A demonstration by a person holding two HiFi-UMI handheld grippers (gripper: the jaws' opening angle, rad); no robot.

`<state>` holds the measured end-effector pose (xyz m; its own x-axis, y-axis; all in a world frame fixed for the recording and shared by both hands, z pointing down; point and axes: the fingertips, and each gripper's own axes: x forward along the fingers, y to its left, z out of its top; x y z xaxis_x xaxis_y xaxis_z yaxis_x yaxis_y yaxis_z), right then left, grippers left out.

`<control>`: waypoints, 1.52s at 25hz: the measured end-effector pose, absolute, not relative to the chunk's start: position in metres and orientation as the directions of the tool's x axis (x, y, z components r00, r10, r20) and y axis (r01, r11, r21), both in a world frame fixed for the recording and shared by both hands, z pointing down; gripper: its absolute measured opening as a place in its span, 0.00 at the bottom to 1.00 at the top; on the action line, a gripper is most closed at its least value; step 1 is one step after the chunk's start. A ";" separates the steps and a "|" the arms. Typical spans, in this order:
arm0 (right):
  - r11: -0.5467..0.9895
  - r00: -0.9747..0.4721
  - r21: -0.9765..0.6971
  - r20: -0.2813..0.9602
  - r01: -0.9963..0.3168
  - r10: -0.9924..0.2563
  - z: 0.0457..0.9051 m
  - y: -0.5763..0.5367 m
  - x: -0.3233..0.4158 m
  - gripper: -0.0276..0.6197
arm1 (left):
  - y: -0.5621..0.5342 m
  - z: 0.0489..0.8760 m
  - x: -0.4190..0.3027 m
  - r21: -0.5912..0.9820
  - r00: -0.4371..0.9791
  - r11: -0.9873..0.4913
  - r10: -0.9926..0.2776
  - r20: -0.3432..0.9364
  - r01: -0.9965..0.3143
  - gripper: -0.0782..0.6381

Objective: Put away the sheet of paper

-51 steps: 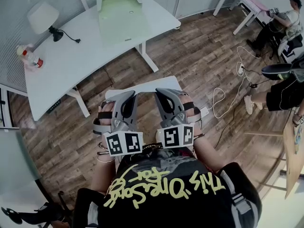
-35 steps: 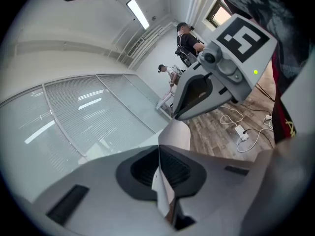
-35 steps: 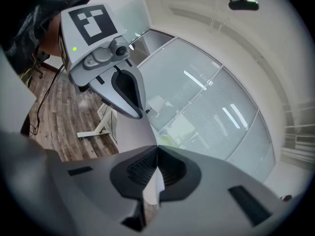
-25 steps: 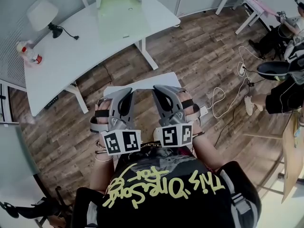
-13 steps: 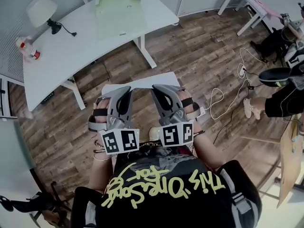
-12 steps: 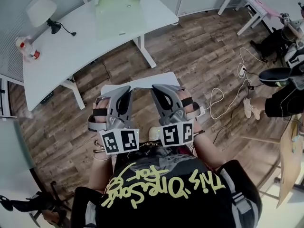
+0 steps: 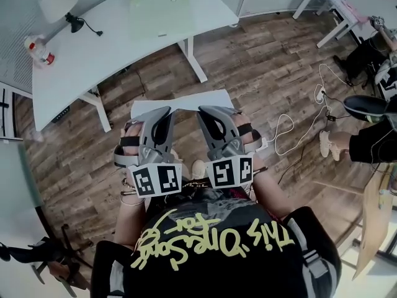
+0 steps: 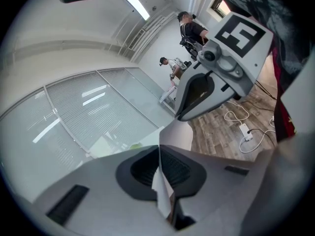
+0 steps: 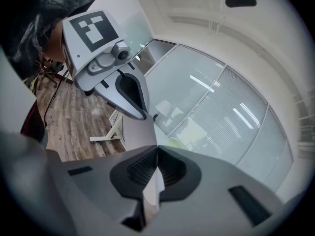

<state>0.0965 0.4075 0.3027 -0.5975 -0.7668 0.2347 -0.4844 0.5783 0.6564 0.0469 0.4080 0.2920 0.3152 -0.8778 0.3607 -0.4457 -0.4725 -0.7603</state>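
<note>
The white sheet of paper [image 7: 180, 101] hangs level in front of the person, above the wooden floor. My left gripper [image 7: 162, 112] is shut on its near left edge and my right gripper [image 7: 208, 110] is shut on its near right edge. In the left gripper view the jaws [image 8: 158, 154] are pressed together with a strip of the paper [image 8: 162, 191] pinched between them. The right gripper view has the same: closed jaws [image 9: 157, 154] with the paper [image 9: 153, 186] caught in them. A pale green folder [image 7: 158, 5] lies on the white desk [image 7: 93, 48] ahead.
On the desk stand a white lamp [image 7: 59, 2] and a red and white bottle [image 7: 38, 49]. A power strip with white cable [image 7: 291, 129] lies on the floor to the right. People sit at the far right [image 7: 372, 129]; a wooden board [image 7: 372, 222] leans there.
The desk and the green folder have slid toward the top of the head view as the person comes closer. Both grippers still hold the sheet the same way.
</note>
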 end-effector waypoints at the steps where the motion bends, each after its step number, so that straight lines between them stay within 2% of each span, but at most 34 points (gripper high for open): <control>1: 0.581 -0.601 0.655 0.235 -0.483 -0.764 0.303 0.407 0.095 0.05 | 0.408 0.293 0.046 -0.759 0.313 -0.473 -0.878 0.362 -0.448 0.12; 38: 0.578 -0.592 0.650 0.237 -0.493 -0.770 0.301 0.285 0.053 0.05 | 0.283 0.287 0.005 -0.754 0.331 -0.471 -0.878 0.346 -0.459 0.12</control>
<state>0.0530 0.2848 0.3005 -0.5921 -0.7703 0.2366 -0.4926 0.5784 0.6503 0.0046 0.2826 0.2872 0.3315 -0.8777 0.3461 -0.4589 -0.4705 -0.7536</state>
